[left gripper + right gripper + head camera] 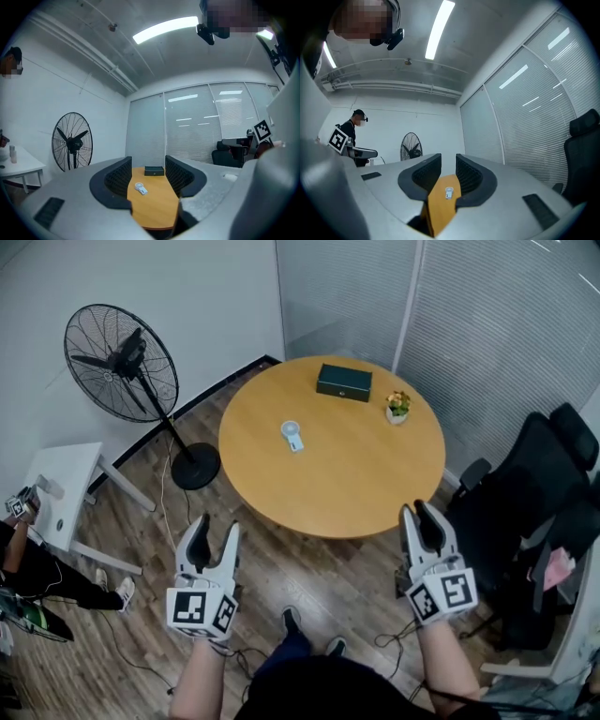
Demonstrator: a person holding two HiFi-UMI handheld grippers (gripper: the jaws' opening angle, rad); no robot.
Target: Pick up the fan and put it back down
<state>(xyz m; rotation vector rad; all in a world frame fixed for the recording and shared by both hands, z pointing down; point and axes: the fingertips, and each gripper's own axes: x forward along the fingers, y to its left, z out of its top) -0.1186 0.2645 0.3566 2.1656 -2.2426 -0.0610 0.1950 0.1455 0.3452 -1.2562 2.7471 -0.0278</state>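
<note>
Status: left gripper and right gripper are both spread and empty, held short of the round table. The hand fan lies flat near the table's middle, well apart from both grippers, and it lines up between the jaws in each gripper view.

Hazards noted: the fan looks light and lies low, so a closing jaw could nudge it across the smooth top rather than seize it. A pinch on its round head may also slip.

Ambiguity noted (a tall standing fan stands on the floor at left): reaching for the wrong one is possible.
</note>
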